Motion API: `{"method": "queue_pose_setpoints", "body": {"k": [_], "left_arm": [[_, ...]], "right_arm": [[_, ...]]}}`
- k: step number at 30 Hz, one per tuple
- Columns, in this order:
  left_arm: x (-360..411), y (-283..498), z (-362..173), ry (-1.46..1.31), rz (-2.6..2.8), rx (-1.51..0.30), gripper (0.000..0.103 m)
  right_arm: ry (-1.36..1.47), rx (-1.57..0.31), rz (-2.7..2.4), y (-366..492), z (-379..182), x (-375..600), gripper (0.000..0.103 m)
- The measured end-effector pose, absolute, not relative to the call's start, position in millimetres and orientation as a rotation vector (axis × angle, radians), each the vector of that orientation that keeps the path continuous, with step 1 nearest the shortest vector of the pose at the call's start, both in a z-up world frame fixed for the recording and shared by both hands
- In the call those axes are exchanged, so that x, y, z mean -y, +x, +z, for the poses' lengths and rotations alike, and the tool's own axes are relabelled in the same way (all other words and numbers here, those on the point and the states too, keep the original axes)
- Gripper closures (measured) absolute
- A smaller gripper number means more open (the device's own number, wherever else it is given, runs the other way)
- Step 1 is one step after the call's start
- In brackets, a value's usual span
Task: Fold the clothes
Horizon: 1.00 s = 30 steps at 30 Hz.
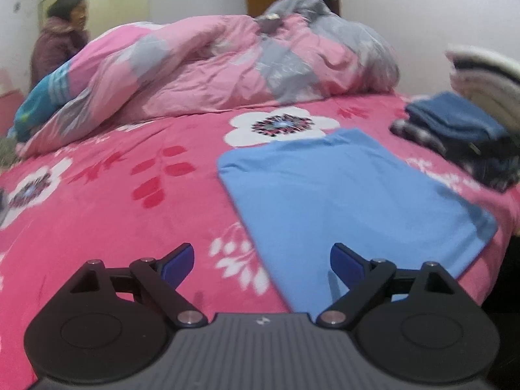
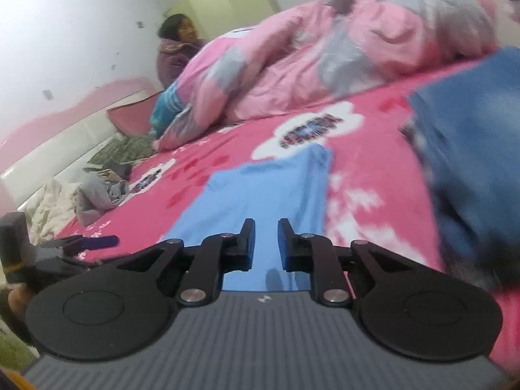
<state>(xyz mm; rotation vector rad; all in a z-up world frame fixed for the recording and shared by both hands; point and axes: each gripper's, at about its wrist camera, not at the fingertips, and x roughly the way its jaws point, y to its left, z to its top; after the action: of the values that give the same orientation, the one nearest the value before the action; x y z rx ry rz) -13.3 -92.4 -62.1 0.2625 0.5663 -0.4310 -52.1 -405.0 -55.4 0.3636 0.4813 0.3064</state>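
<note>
Pink floral bedspread [image 1: 113, 221] holds a folded blue shirt [image 1: 341, 201], seemingly unlabelled.

**Two wrist cameras low over the bed**

The left wrist camera sits close above the bed [image 1: 107, 201], facing toward 12 o'clock across its pink cover, its own fingers [image 1: 180, 261] at the bottom edge. The right wrist camera looks from lower and nearer, its view tilted, the fingers [image 2: 248, 243] likewise at 6 o'clock. Both views share the light blue folded garment [image 1: 351, 201] [image 2: 260, 191], the pink and grey quilt [image 1: 208, 74] [image 2: 292, 65] beyond it, the dark blue stack of clothes [image 1: 455, 123] [image 2: 471, 162] at 2 o'clock, and a person [image 1: 60, 42] [image 2: 177, 52] at 10 o'clock.
</note>
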Motion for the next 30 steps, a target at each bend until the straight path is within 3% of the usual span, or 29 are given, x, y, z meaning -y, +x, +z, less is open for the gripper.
{"method": "queue_pose_setpoints", "body": {"k": [4,12,18,30], "left_arm": [[101,-9,-76,0.307,-0.441,-0.579,0.011],[83,7,-87,0.169,-0.472,-0.642,0.004],[80,8,-89,0.177,-0.496,-0.624,0.003],[79,13,-90,0.163,-0.504,-0.624,0.002]], "right_arm": [[0.299,-0.517,0.3,-2,-47,397,0.08],[0.366,-0.644,0.26,89,-60,417,0.079],[0.419,-0.587,0.223,100,-60,431,0.079],[0.182,-0.625,0.234,114,-64,404,0.08]]}}
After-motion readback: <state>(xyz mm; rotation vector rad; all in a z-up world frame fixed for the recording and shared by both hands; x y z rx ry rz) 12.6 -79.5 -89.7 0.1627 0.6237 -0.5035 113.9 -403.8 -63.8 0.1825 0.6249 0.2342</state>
